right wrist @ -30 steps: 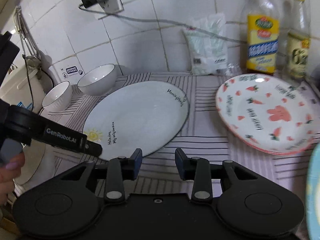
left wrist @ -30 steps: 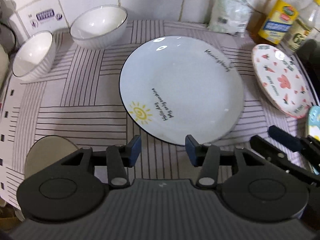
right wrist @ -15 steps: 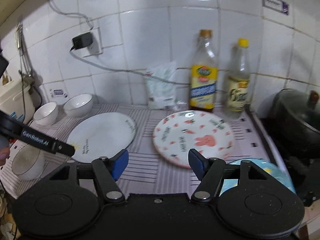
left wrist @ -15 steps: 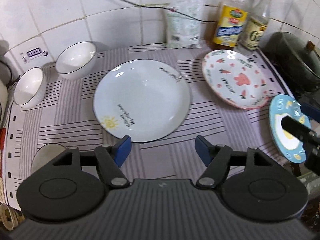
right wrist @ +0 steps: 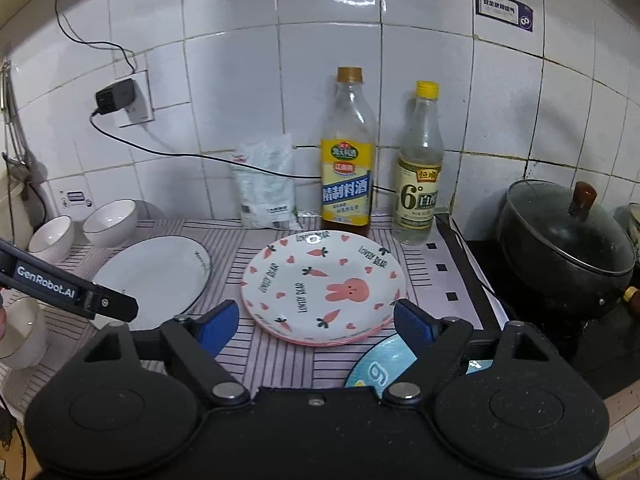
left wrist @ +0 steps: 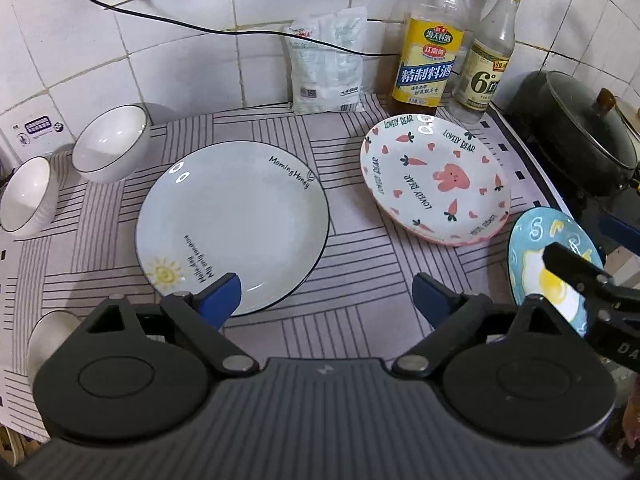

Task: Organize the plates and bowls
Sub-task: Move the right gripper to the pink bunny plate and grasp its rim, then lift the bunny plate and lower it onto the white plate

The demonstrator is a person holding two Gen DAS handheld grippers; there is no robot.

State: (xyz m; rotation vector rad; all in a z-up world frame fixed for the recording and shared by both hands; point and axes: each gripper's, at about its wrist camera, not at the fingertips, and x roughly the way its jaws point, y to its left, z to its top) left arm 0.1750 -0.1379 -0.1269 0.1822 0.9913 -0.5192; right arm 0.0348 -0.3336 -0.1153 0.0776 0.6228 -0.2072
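A striped cloth (left wrist: 360,256) covers the counter. At the back, by the white tile wall (right wrist: 320,80), stand two bottles side by side: a cooking wine bottle (left wrist: 430,40) with a yellow label and a vinegar bottle (left wrist: 490,56) with a yellow cap. A white plastic bag (left wrist: 328,60) leans on the wall next to them. A black charger (right wrist: 114,97) sits in a wall socket, and its black cable (left wrist: 208,31) runs along the wall. A dark pot (right wrist: 568,248) with a glass lid sits on the stove.

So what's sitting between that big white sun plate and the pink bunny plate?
Nothing but striped mat. In the left wrist view the white sun plate and the bunny plate lie apart, with a bare strip of cloth between their rims.
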